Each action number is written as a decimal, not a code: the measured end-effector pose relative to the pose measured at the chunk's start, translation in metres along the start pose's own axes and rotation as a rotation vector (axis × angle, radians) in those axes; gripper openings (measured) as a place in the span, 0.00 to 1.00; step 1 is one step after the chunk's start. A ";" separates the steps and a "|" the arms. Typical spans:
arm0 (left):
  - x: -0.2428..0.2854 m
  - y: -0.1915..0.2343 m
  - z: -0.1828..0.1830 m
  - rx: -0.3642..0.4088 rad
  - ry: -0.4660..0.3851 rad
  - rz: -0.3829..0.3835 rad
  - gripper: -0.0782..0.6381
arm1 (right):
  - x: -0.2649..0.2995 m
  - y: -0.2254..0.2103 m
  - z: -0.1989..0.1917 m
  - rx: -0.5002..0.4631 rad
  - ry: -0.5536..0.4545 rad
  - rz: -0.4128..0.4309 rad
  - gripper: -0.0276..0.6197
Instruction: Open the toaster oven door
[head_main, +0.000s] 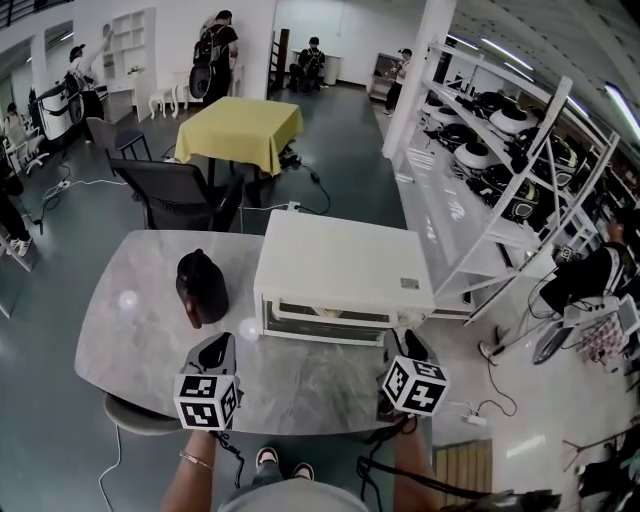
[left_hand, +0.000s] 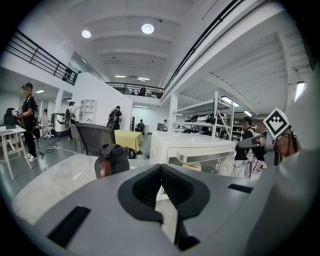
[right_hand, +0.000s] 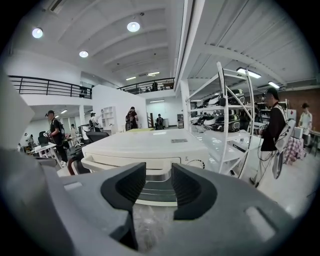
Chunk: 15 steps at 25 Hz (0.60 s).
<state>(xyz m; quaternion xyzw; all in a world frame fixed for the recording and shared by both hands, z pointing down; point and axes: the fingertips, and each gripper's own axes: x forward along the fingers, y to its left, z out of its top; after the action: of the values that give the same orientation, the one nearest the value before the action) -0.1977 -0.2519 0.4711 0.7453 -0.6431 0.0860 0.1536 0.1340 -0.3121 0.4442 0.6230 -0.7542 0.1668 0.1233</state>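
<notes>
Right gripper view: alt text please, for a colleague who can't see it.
The right gripper, jaws apart and empty, points at the front of the white toaster oven close ahead on the marbled table. Shelving racks stand to the right.

Head view steeply down over table (head_main: 130, 330); both gripper views low, near, facing toaster oven (head_main: 340, 262).

Bright ceiling lights (left_hand: 147, 28), fisheye edges, dark vignette
</notes>
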 end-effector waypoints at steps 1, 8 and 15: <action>0.001 0.002 -0.002 -0.005 0.004 0.003 0.12 | 0.003 -0.001 0.001 0.001 0.004 -0.001 0.27; 0.008 0.012 -0.019 -0.048 0.029 0.011 0.12 | 0.025 -0.008 0.002 0.030 0.041 0.001 0.29; 0.015 0.015 -0.031 -0.064 0.057 0.013 0.12 | 0.044 -0.011 0.001 0.059 0.058 0.003 0.29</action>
<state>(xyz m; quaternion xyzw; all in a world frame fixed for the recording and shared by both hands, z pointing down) -0.2083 -0.2571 0.5073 0.7330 -0.6457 0.0877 0.1951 0.1359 -0.3538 0.4619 0.6201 -0.7461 0.2072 0.1261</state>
